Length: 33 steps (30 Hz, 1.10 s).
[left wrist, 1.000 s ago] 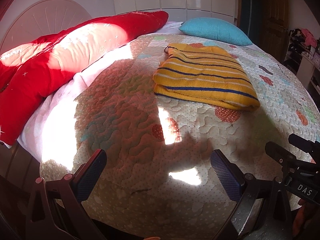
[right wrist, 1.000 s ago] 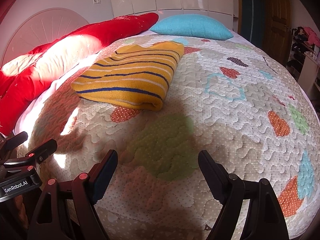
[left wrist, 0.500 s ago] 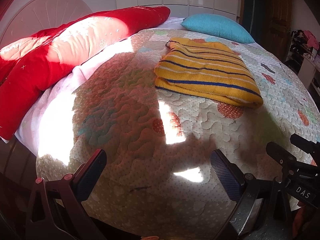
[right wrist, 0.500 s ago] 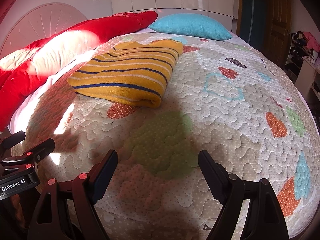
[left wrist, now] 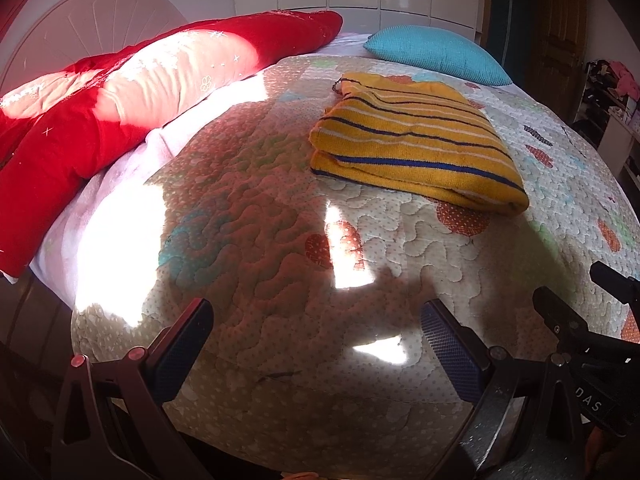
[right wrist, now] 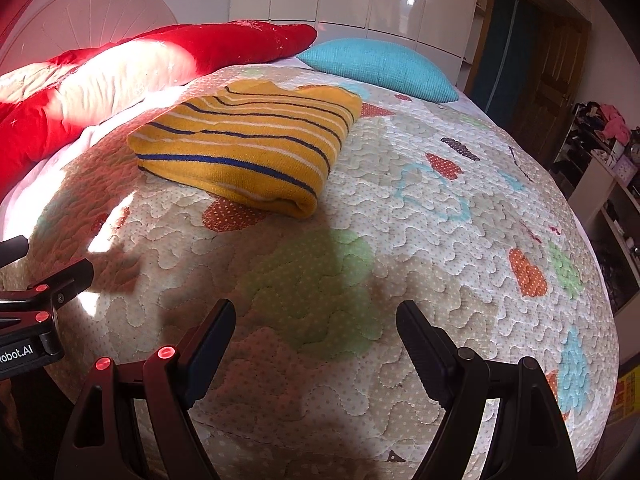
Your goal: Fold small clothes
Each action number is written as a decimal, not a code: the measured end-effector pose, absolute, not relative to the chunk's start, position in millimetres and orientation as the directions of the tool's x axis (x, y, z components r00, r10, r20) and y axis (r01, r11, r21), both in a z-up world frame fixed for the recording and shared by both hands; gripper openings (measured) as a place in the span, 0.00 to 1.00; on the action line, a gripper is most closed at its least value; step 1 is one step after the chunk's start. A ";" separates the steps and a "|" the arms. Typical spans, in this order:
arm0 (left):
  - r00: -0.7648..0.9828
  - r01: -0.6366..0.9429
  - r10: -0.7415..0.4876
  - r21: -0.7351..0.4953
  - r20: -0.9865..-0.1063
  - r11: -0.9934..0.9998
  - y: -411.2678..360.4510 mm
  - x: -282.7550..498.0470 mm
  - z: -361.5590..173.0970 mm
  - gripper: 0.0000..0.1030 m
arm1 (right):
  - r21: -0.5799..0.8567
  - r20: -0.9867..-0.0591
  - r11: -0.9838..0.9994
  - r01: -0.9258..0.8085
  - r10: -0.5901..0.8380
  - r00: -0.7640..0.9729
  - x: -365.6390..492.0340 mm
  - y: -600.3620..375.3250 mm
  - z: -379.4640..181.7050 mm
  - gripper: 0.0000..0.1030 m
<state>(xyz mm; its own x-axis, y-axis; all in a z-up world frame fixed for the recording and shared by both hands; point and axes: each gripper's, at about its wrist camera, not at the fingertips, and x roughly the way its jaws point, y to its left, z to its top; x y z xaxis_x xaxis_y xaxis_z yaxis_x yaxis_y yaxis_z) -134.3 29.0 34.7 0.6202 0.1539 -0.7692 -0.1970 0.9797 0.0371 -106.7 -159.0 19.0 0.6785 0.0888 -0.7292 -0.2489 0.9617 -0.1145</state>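
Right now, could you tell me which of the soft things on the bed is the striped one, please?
The folded yellow sweater lying mid-quilt: it has dark and white stripes, whereas the turquoise pillow is plain and the red duvet unstriped.

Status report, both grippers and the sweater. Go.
Left hand-held gripper open, empty. Right hand-held gripper open, empty. Yellow striped sweater folded on quilt. Nothing in between.

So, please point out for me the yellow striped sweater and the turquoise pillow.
yellow striped sweater (right wrist: 248, 148), right wrist view, middle of its folded top face.
turquoise pillow (left wrist: 436, 52), left wrist view, middle of its upper side.
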 end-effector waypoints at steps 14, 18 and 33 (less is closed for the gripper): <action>0.606 -0.191 0.146 0.034 -0.782 0.981 24.6 -132.2 30.2 1.00 | -0.210 -0.742 0.950 -0.232 0.000 0.671 -104.3 -155.2 10.3 0.84; 0.598 -0.189 0.147 0.039 -0.788 0.981 22.3 -131.0 28.0 1.00 | -0.208 -0.739 0.949 -0.239 0.008 0.673 -105.2 -154.6 10.7 0.84; 0.596 -0.172 0.136 0.040 -0.791 0.984 18.5 -128.8 26.7 1.00 | -0.180 -0.727 0.956 -0.232 0.030 0.686 -104.7 -155.8 14.9 0.84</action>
